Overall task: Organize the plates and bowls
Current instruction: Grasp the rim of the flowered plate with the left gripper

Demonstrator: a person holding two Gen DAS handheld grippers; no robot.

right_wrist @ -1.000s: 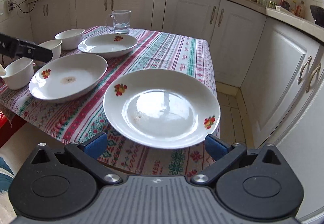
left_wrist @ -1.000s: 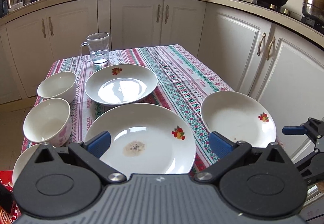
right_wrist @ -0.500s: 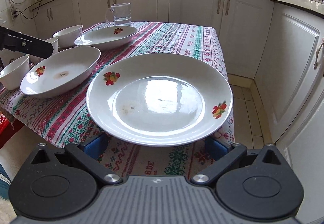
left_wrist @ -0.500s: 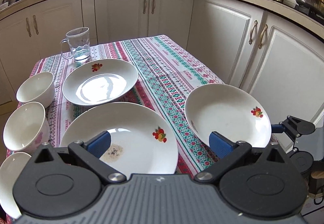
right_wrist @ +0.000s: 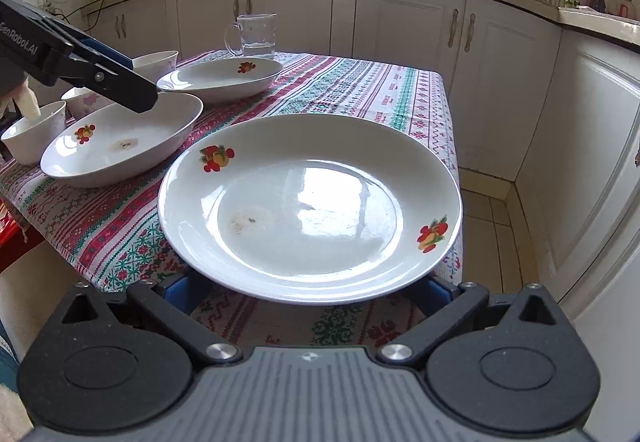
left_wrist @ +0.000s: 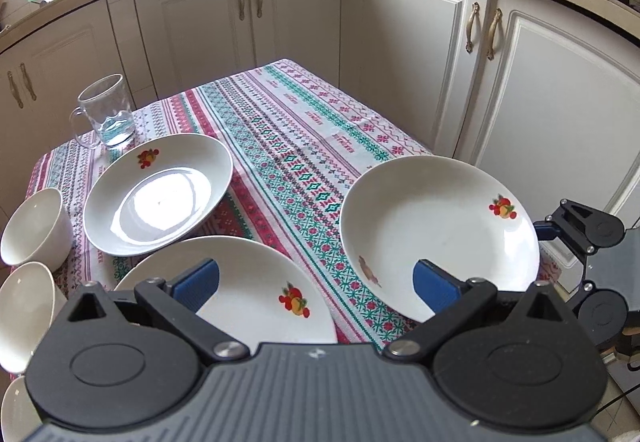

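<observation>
Three white fruit-print plates and several white bowls sit on a patterned tablecloth. My right gripper (right_wrist: 308,288) is open, its blue fingers (right_wrist: 178,288) under the near rim of the right plate (right_wrist: 310,206), which overhangs the table's near edge; that plate shows in the left wrist view (left_wrist: 438,238) too. My left gripper (left_wrist: 316,280) is open and empty above the near middle plate (left_wrist: 240,294), which is stained (right_wrist: 120,146). The far plate (left_wrist: 158,192) lies beyond it. Bowls (left_wrist: 34,226) stand at the left edge.
A glass mug (left_wrist: 106,112) with a little water stands at the table's far left. White cabinets (left_wrist: 420,54) close in behind and on the right. The table edge (right_wrist: 450,162) drops to tiled floor on the right.
My right gripper has moved in, its fingers now under the right plate's rim. My left gripper has risen and shifted forward over the middle plate.
</observation>
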